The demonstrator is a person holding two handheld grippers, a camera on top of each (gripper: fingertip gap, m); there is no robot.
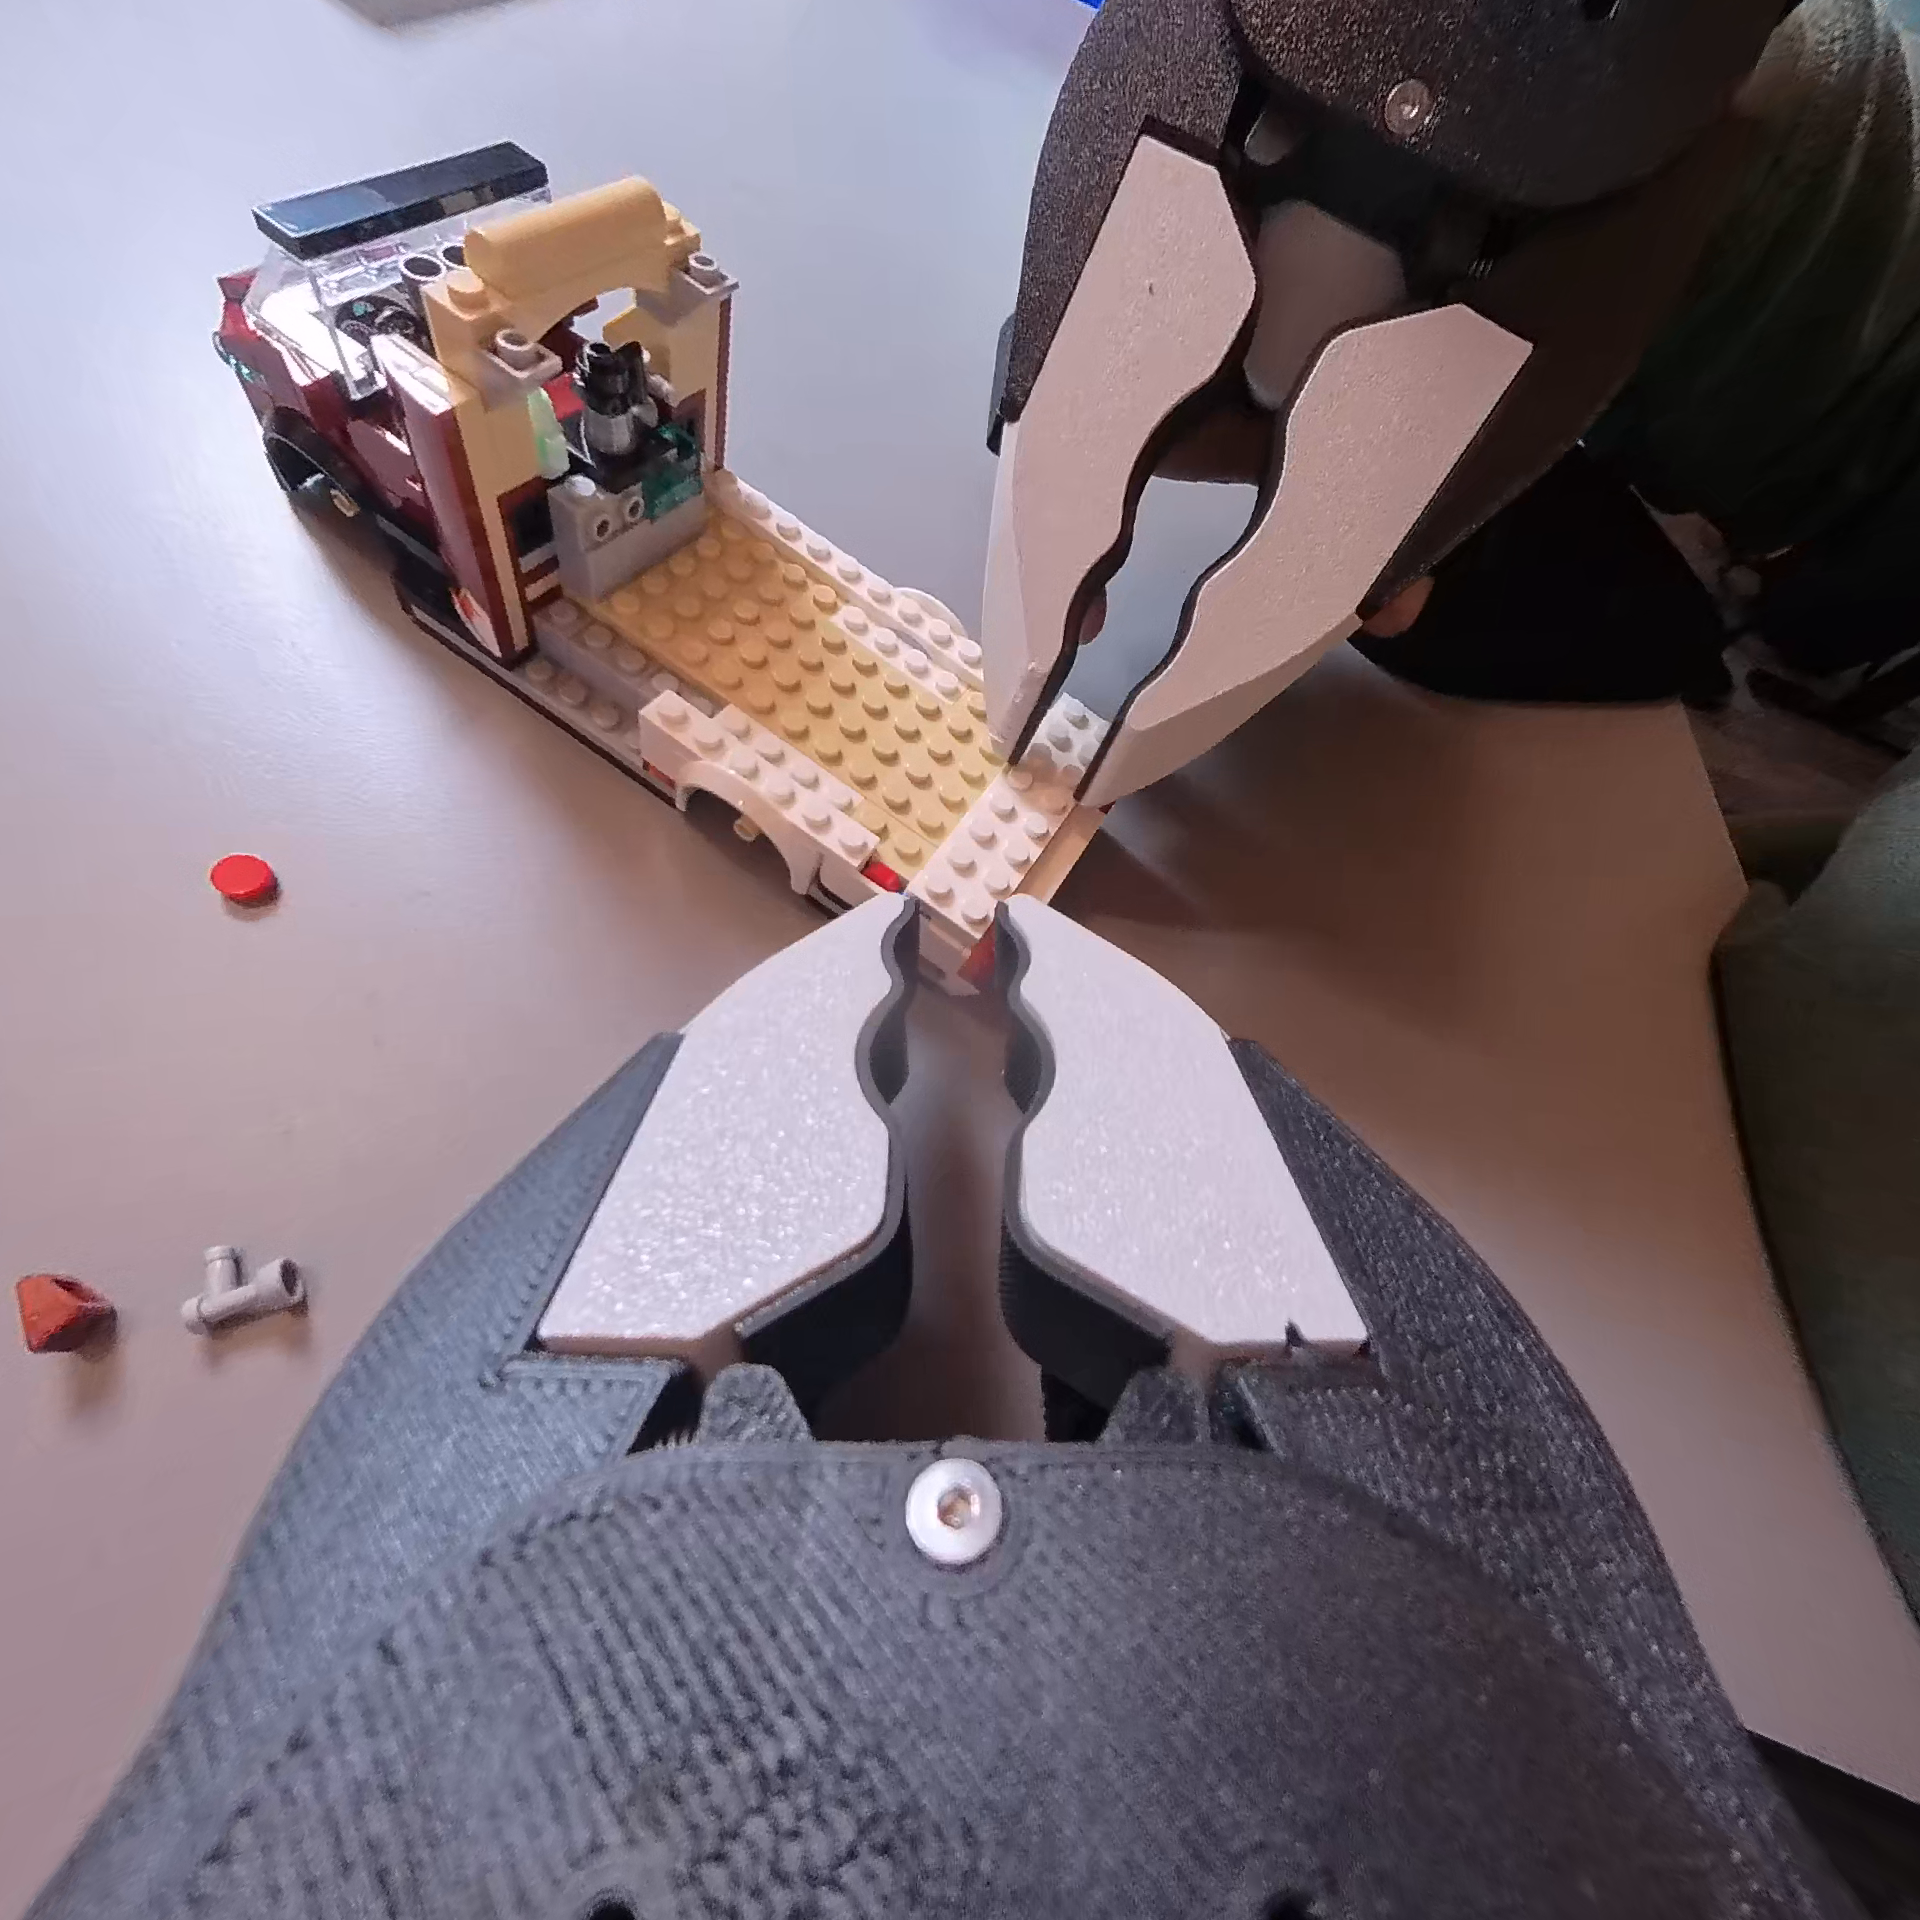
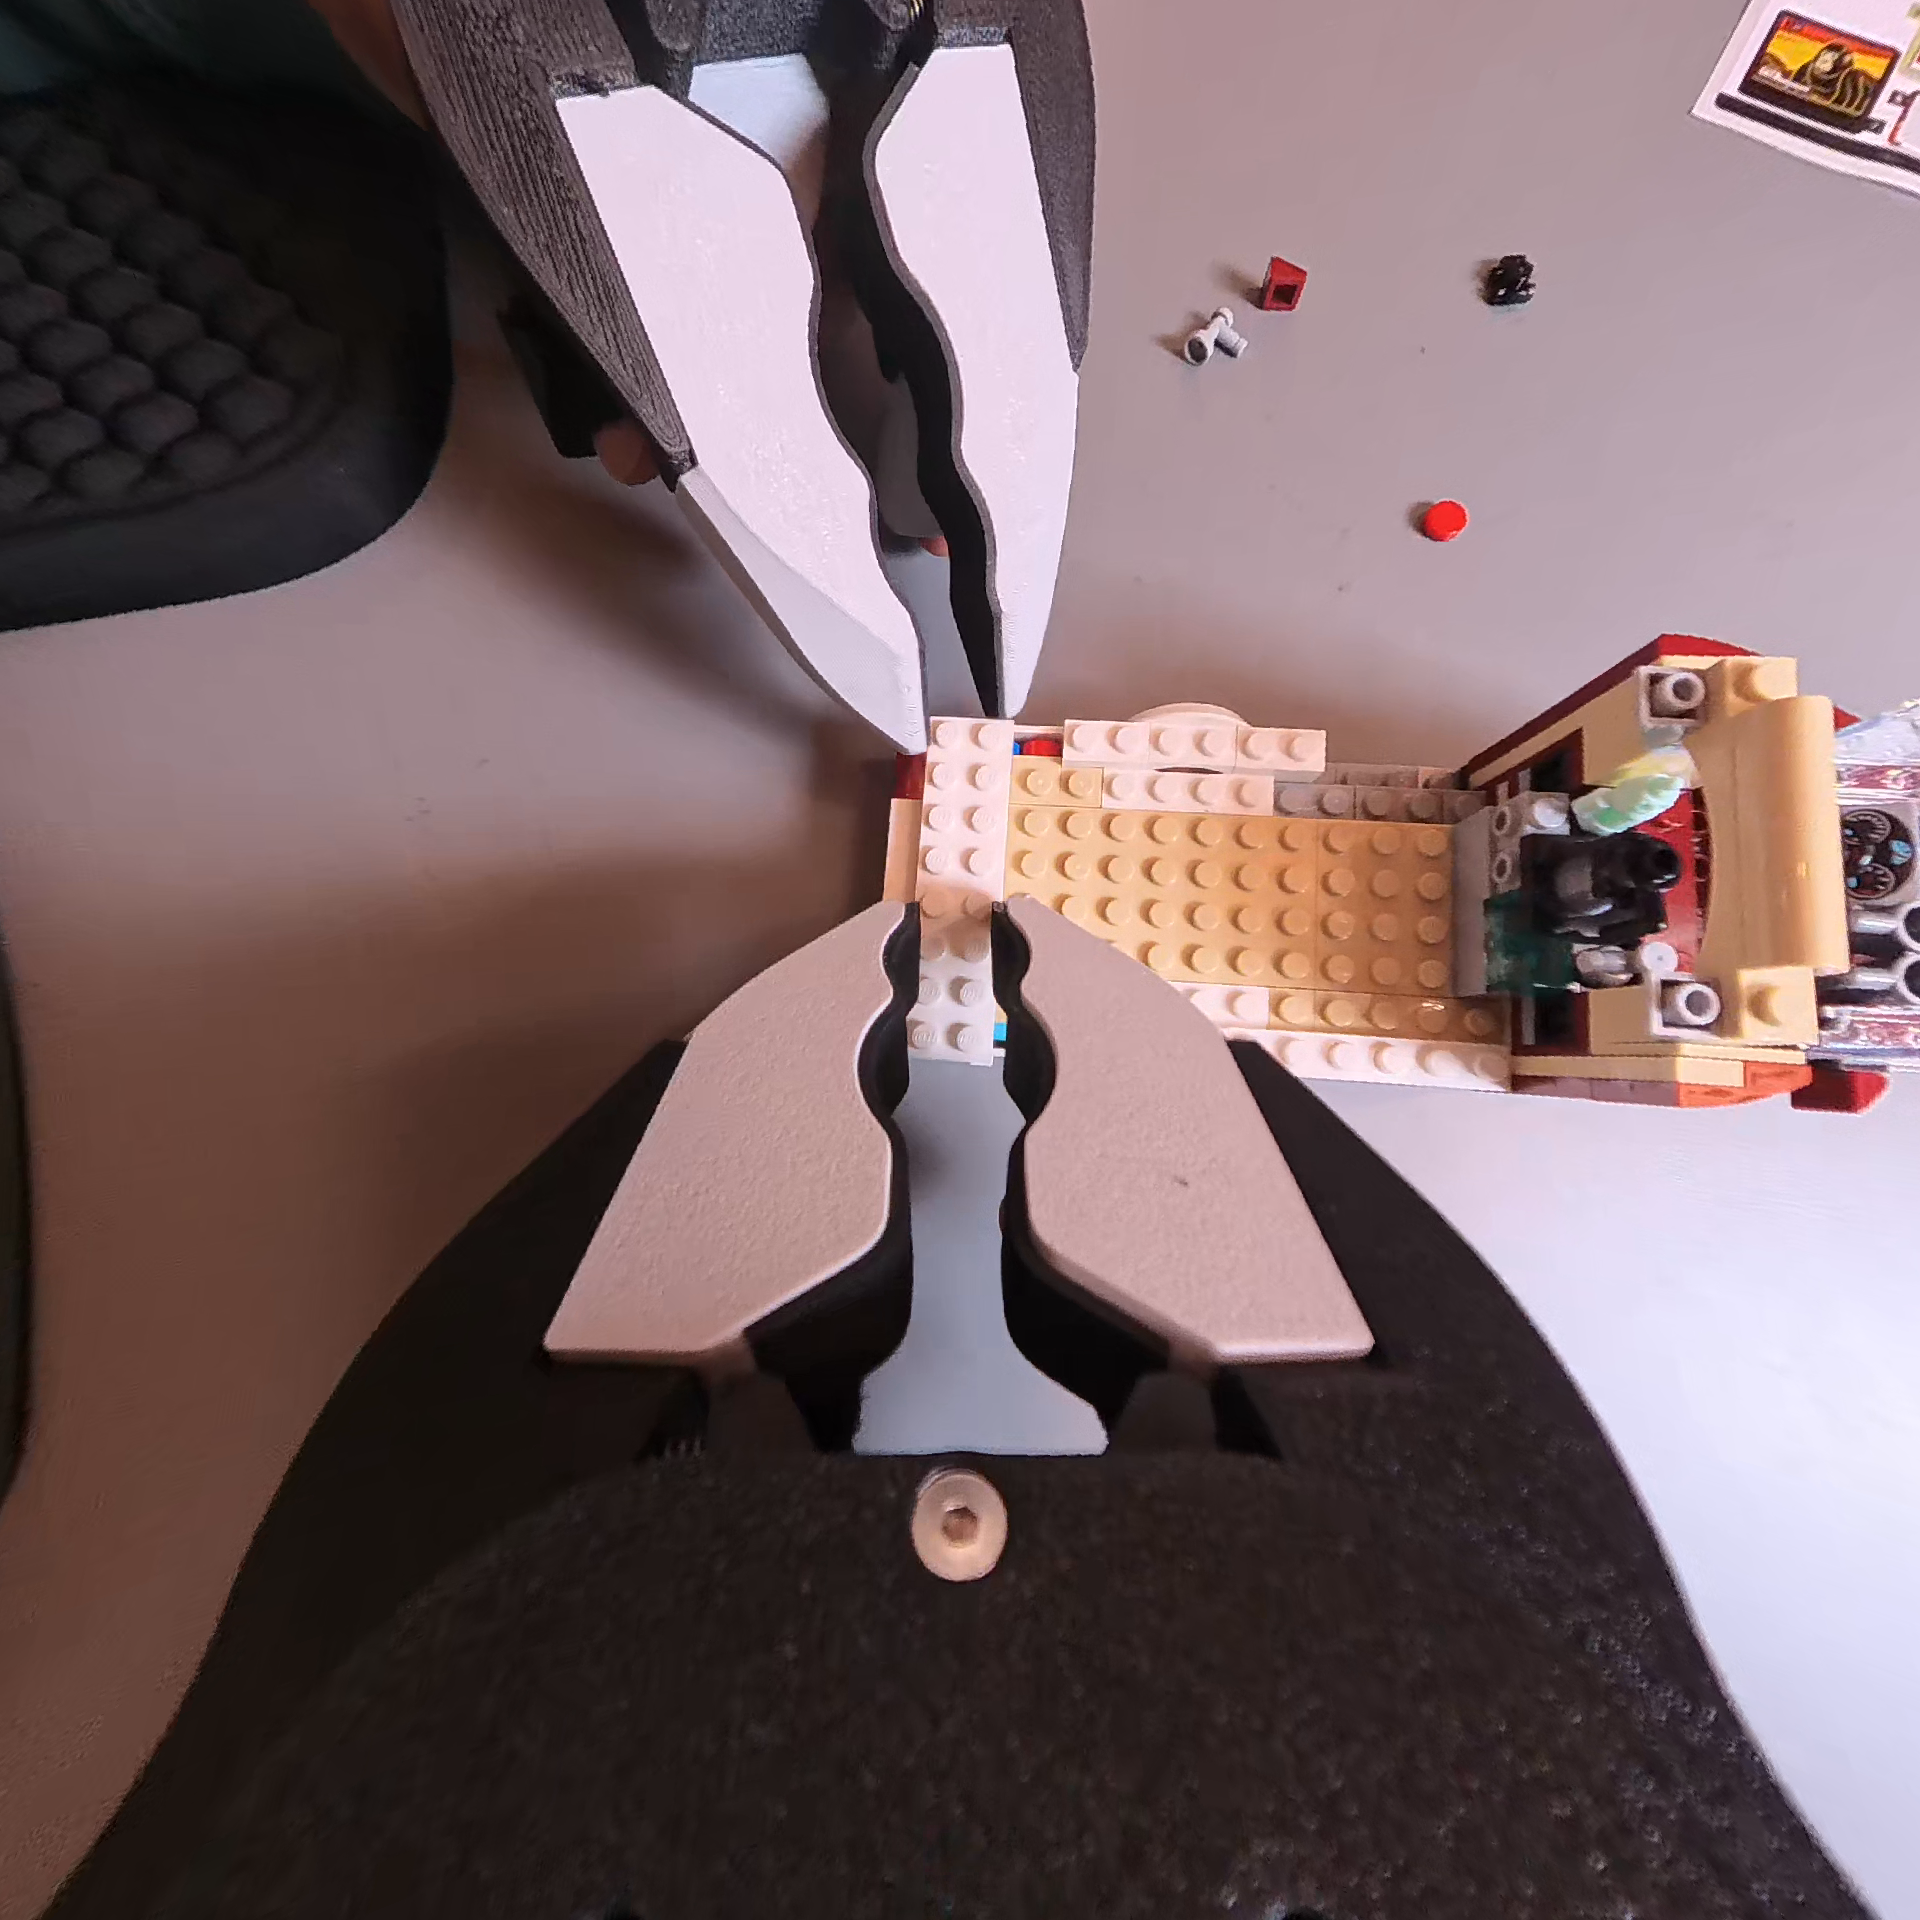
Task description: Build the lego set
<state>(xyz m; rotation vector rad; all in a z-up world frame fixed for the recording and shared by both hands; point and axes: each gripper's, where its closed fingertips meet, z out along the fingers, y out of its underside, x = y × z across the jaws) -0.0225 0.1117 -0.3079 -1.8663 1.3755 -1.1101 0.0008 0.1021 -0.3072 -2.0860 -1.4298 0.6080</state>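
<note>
A dark red and tan lego truck (image 1: 810,665) stands on the grey table, its studded tan bed (image 2: 1226,883) bare. A white two-stud-wide plate (image 1: 1003,842) lies across the bed's rear end, and also shows in the right wrist view (image 2: 966,810). My left gripper (image 1: 956,925) is shut on one end of that plate at the truck's rear corner. My right gripper (image 2: 954,914) is shut on the other end. Each gripper shows in the other's view: the right gripper (image 1: 1055,769) and the left gripper (image 2: 961,717) come down from the top.
Loose pieces lie beside the truck: a red round tile (image 1: 243,878), a grey connector (image 1: 244,1288), a dark red slope (image 1: 62,1311) and a small black piece (image 2: 1510,278). A printed sheet (image 2: 1818,94) lies at the far corner. A dark cushion (image 2: 156,364) sits past the table edge. Both grippers' tips are close together, under 4 cm apart.
</note>
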